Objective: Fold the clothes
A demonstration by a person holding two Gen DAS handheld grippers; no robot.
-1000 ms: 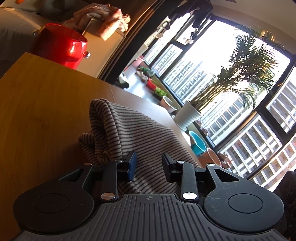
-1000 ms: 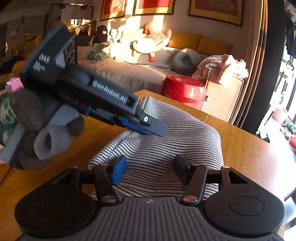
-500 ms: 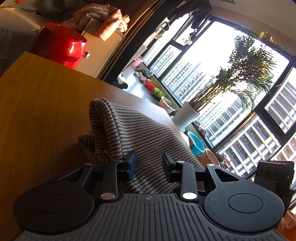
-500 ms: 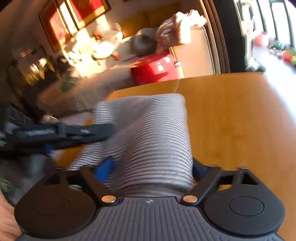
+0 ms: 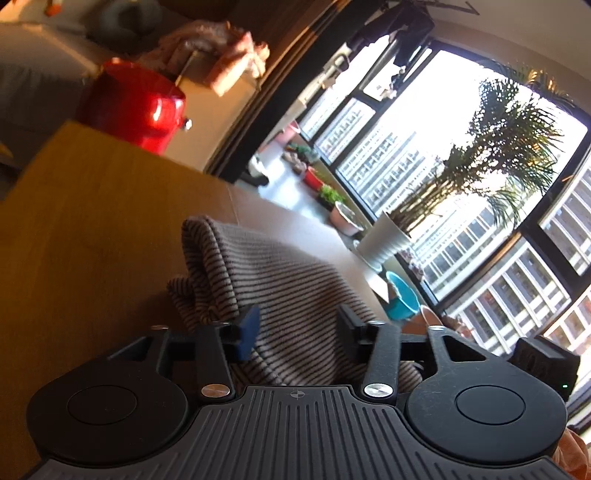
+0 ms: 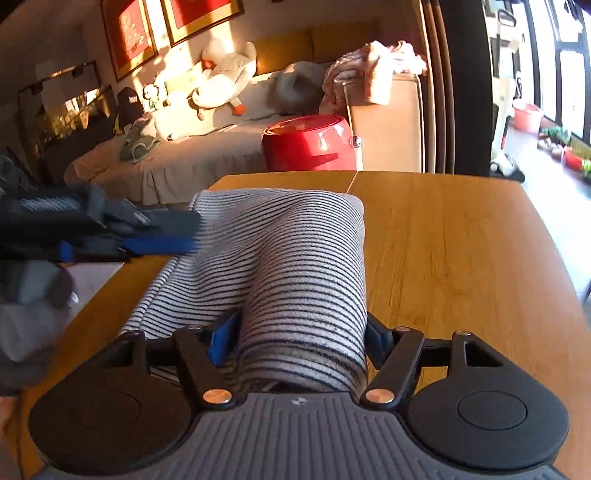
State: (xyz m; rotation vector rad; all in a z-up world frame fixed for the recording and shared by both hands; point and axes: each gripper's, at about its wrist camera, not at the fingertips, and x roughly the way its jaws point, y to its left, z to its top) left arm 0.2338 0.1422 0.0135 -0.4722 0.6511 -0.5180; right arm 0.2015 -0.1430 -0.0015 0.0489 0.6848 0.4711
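Soft, light striped garment (image 6: 295,266) bunches between the right hand-held gripper (image 6: 301,345) pads, which pinch its thick fold. Left hand-held gripper (image 5: 297,328), jaws just opening, stands spread over the cloth; best hold is a folded edge

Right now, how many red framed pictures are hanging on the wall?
2. One red framed picture hangs on the wall above the couch in the right wrist view; the second hangs just right of it, its top cut off. More may hang outside the view.

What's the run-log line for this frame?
step: fold | item: striped garment on wooden table | left gripper: jaws just opened, released | right gripper: jaws around fold
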